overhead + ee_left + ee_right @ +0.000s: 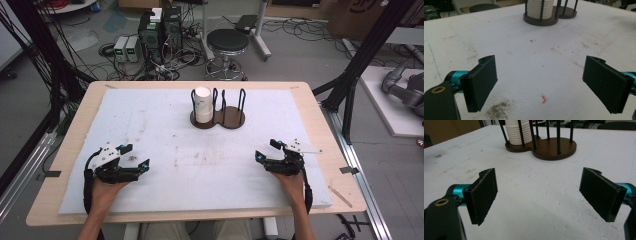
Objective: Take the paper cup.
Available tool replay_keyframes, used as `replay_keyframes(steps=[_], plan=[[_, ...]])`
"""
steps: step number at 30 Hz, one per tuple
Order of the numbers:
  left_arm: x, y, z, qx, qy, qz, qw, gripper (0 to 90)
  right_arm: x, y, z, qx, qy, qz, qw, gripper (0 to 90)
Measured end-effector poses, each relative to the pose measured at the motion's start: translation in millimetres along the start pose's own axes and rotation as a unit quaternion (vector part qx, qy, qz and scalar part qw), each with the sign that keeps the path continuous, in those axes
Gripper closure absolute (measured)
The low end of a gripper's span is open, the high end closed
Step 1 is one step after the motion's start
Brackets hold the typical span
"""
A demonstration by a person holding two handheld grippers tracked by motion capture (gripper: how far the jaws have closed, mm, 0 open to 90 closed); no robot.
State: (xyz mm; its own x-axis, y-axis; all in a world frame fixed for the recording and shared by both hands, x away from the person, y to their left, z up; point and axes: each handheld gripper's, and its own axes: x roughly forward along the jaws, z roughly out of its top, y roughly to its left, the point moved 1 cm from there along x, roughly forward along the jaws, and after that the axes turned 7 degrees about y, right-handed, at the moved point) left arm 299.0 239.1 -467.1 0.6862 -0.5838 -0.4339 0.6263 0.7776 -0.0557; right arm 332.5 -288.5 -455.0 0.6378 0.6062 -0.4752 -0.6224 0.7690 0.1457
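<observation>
Currently I have both units low over the white mat (200, 165) on the bench (75, 130). The left hand-held gripper (136, 156) is spread wide, nothing between its jaws; in its own view only bare mat, a dirt smudge (499, 111) and an orange scrap (544, 99) lie beneath it. The right hand-held gripper (266, 149) is likewise spread wide and holds nothing. Well ahead of both, mid-bench toward the far edge, stands a dark two-ring rack (218, 118). A stack of white cups (202, 105) sits in its left ring; the right ring is vacant.
</observation>
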Motion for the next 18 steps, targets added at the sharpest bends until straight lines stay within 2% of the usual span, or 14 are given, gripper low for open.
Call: replay_keyframes(steps=[5,13,18], plan=[[0.1,1.1,0.1,-0.006,0.001,-0.002,1.0,12.2,0.1,1.6,-0.1,-0.013,-0.002,-0.004,0.9999,15.3],[-0.1,-0.8,0.0,0.003,0.0,0.0,1.0,12.2,0.2,1.6,0.1,-0.01,0.001,-0.002,0.9999,15.3],[0.3,-0.4,0.1,0.0,0.002,0.0,1.0,12.2,1.0,1.5,0.9,-0.014,0.004,0.0,0.9999,15.3]])
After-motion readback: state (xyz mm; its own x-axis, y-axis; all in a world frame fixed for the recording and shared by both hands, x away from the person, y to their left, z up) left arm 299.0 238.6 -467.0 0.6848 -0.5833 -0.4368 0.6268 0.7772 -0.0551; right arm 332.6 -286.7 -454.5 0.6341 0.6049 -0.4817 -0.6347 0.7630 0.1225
